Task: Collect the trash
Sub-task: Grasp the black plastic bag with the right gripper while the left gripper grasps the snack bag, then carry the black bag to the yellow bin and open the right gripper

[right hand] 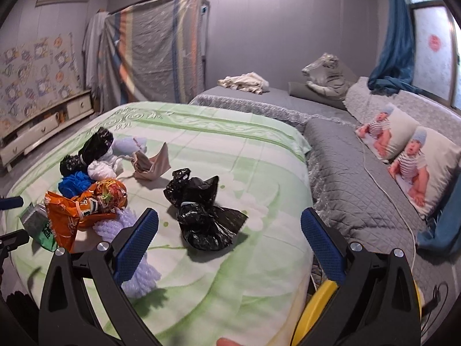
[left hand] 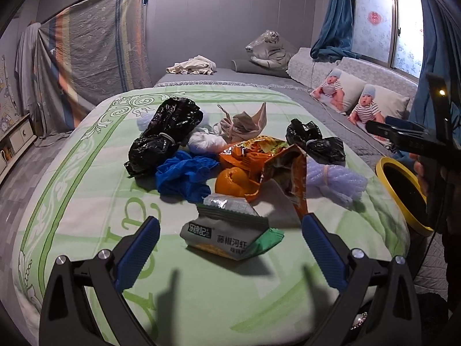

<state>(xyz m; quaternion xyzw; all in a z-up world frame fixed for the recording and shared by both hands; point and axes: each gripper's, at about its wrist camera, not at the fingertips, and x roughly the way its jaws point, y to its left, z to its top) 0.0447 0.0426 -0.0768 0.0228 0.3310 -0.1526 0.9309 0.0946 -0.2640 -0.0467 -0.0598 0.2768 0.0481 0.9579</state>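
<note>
1. The trash lay heaped on a green-patterned quilt (left hand: pixel 86 190): a grey snack packet (left hand: pixel 222 238) nearest, then orange wrappers (left hand: pixel 259 158), a blue glove (left hand: pixel 184 177) and black bags (left hand: pixel 164 132).
2. The left gripper (left hand: pixel 230 230) hung wide open around the packet, not touching it.
3. The right gripper (right hand: pixel 229 225) stood open before another black bag (right hand: pixel 201 210).
4. A yellow-rimmed bin (left hand: pixel 403 190) sat beside the bed.

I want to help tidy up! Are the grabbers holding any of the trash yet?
No. The left gripper is open around the grey snack packet without touching it, and the right gripper is open and empty.
</note>
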